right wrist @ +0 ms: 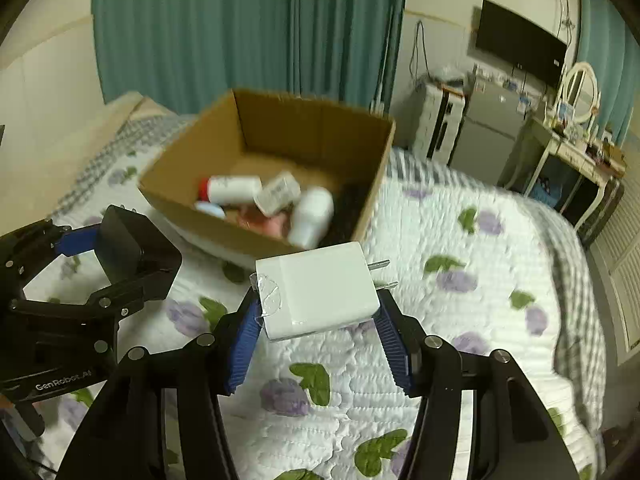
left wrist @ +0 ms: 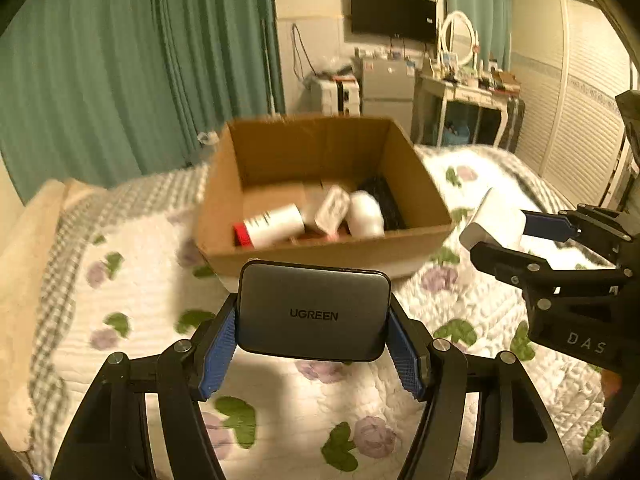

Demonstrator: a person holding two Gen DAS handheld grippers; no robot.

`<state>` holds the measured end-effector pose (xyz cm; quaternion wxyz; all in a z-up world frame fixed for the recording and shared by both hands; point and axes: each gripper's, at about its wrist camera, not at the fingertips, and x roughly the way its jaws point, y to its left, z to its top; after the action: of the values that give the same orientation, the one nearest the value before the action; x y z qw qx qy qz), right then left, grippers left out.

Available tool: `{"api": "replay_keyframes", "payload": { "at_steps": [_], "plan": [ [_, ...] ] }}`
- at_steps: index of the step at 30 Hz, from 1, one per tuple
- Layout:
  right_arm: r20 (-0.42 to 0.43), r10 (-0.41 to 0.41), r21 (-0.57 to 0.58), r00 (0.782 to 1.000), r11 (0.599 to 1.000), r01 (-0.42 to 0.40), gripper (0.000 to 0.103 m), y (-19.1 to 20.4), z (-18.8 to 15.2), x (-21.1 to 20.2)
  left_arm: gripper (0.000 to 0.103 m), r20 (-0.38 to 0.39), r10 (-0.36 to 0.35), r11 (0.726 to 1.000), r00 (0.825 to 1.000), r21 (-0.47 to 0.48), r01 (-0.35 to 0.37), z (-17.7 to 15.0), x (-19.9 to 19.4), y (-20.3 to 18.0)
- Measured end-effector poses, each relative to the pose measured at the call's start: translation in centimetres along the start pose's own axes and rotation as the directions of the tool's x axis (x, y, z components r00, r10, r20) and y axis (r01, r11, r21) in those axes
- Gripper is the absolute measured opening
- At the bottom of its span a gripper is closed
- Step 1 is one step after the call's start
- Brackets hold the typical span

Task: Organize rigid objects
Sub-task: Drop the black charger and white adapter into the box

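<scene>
My left gripper is shut on a dark grey UGREEN charger and holds it above the quilt, just in front of an open cardboard box. My right gripper is shut on a white plug charger, prongs pointing right, held near the box's front right corner. The box holds white bottles, a small white packet and something black. The right gripper also shows in the left wrist view. The left gripper also shows in the right wrist view.
The box sits on a bed with a white floral quilt. Green curtains hang behind. A small fridge, a dressing table with a mirror and a wall TV stand beyond the bed.
</scene>
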<state>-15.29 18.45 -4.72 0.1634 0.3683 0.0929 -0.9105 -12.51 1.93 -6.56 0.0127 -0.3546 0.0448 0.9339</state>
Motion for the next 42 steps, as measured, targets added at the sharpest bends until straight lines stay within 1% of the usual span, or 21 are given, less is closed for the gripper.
{"api": "replay_keyframes", "payload": {
  "at_steps": [3, 7, 11, 14, 16, 19, 22, 24, 27, 31, 33, 35, 37, 39, 42],
  "plan": [
    [0.040, -0.006, -0.015, 0.999, 1.000, 0.006, 0.056, 0.6, 1.3, -1.9, 0.069, 0.044, 0.004, 1.000, 0.999, -0.021, -0.003, 1.1, -2.1, 1.0],
    [0.089, 0.002, -0.034, 0.996, 0.999, 0.001, 0.056, 0.9, 3.5, -3.7, 0.069, 0.084, 0.018, 0.999, 0.996, -0.049, -0.014, 3.0, -3.3, 1.6],
    [0.138, 0.006, -0.052, 0.990, 0.999, 0.001, 0.056, 0.8, 6.0, -4.5, 0.069, 0.113, 0.035, 0.997, 0.993, -0.078, -0.027, 5.4, -2.9, 2.6],
    [0.167, 0.013, -0.050, 0.986, 0.999, -0.004, 0.056, 0.4, 7.9, -4.2, 0.069, 0.128, 0.049, 0.996, 0.991, -0.077, -0.040, 7.5, -1.5, 3.1],
    [0.181, 0.015, -0.047, 0.983, 0.999, -0.006, 0.056, -0.1, 9.1, -3.6, 0.069, 0.128, 0.051, 0.996, 0.990, -0.081, -0.041, 8.5, -0.4, 3.4],
    [0.190, 0.017, -0.044, 0.982, 0.999, -0.008, 0.056, -0.8, 10.8, -1.9, 0.069, 0.116, 0.063, 0.996, 0.991, -0.071, -0.055, 10.0, 2.2, 3.7],
    [0.195, 0.017, -0.046, 0.981, 0.999, -0.008, 0.056, -1.7, 12.1, 0.3, 0.069, 0.098, 0.059, 0.997, 0.993, -0.065, -0.052, 10.9, 5.3, 3.7],
    [0.188, 0.018, -0.043, 0.982, 0.999, -0.010, 0.056, -2.2, 12.6, 2.1, 0.069, 0.071, 0.052, 0.997, 0.996, -0.059, -0.048, 11.3, 7.9, 3.6],
    [0.171, 0.015, -0.034, 0.985, 0.999, -0.009, 0.056, -3.0, 13.0, 5.0, 0.069, 0.048, 0.048, 0.998, 0.998, -0.033, -0.047, 11.1, 10.8, 3.1],
    [0.154, 0.023, -0.024, 0.988, 1.000, -0.019, 0.056, -3.9, 12.8, 8.0, 0.071, 0.020, 0.040, 0.999, 0.999, -0.016, -0.040, 10.5, 13.1, 2.7],
    [0.147, 0.029, -0.012, 0.989, 1.000, -0.028, 0.056, -4.3, 12.5, 9.0, 0.071, 0.033, 0.056, 0.998, 0.998, -0.034, -0.054, 10.1, 13.4, 2.9],
    [0.140, 0.034, 0.000, 0.990, 0.999, -0.035, 0.056, -4.7, 12.2, 9.6, 0.071, 0.094, 0.055, 0.996, 0.994, -0.068, -0.049, 10.0, 12.4, 3.5],
    [0.134, 0.035, 0.000, 0.990, 0.999, -0.035, 0.056, -4.7, 12.0, 9.8, 0.071, 0.103, 0.039, 0.995, 0.994, -0.092, -0.030, 10.3, 11.5, 4.1],
    [0.136, 0.034, -0.002, 0.990, 0.999, -0.034, 0.056, -4.7, 12.0, 9.6, 0.071, 0.112, 0.038, 0.993, 0.993, -0.111, -0.025, 10.5, 10.7, 4.8],
    [0.141, 0.041, -0.007, 0.989, 0.999, -0.041, 0.056, -4.1, 12.5, 9.2, 0.071, 0.128, 0.067, 0.992, 0.989, -0.114, -0.053, 10.8, 9.5, 5.7]
  ]
}}
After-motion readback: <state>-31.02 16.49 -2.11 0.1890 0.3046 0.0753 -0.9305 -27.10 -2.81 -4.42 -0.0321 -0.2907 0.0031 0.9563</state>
